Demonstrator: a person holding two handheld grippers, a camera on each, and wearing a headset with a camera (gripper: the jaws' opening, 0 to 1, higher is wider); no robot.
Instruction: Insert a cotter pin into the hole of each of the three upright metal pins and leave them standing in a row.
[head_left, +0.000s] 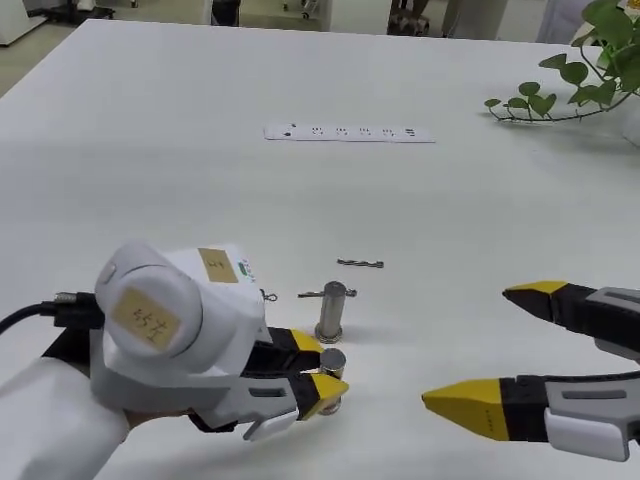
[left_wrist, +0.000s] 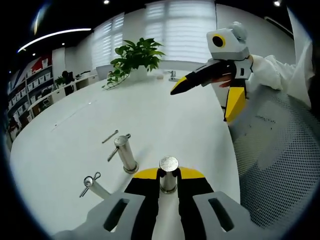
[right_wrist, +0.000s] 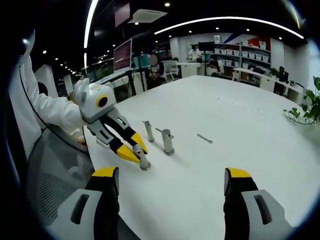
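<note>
Three upright metal pins stand in a short row near the table's front edge. My left gripper (head_left: 322, 378) (left_wrist: 168, 176) is shut on the nearest pin (head_left: 333, 362) (left_wrist: 168, 164) (right_wrist: 143, 157), which stands on the table. The middle pin (head_left: 331, 310) (left_wrist: 125, 154) (right_wrist: 167, 141) carries a cotter pin through its hole. The far pin (left_wrist: 95, 186) (right_wrist: 148, 131) also holds a cotter pin and is hidden behind my left gripper in the head view. A loose cotter pin (head_left: 360, 264) (left_wrist: 110, 136) (right_wrist: 204, 138) lies just beyond them. My right gripper (head_left: 465, 345) (right_wrist: 171, 177) hangs open to the right, holding nothing.
A white power strip (head_left: 350, 132) lies across the middle of the table. A potted plant (head_left: 590, 70) (left_wrist: 135, 57) trails leaves at the far right corner. A mesh chair (left_wrist: 280, 150) stands by the table's front edge.
</note>
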